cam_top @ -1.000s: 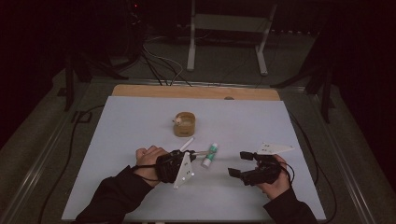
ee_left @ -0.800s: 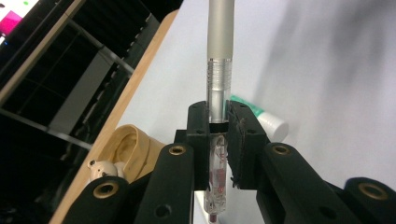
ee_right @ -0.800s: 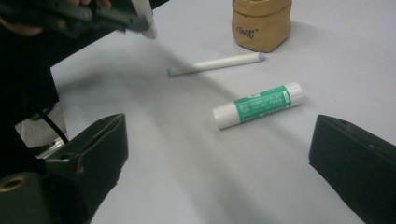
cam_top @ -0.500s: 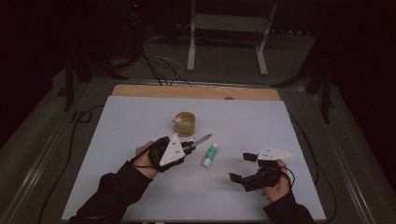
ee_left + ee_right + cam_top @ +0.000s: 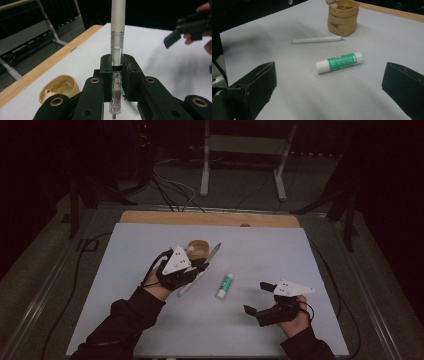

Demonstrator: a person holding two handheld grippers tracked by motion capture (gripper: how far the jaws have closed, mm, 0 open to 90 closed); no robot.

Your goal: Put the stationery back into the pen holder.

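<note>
Over white table (image 5: 150,330), clear-barrelled pen (image 5: 117,37) with frosted cap

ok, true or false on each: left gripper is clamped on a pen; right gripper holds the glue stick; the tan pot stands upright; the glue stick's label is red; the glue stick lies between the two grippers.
1. The left gripper is clamped on a pen. True.
2. The right gripper holds the glue stick. False: the stick lies flat on the table; the right jaws have just been opening, with nothing between them.
3. The tan pot stands upright. True.
4. The glue stick's label is red. False: it is green, with white ends.
5. In the high view, the glue stick lies between the two grippers. True.
</note>
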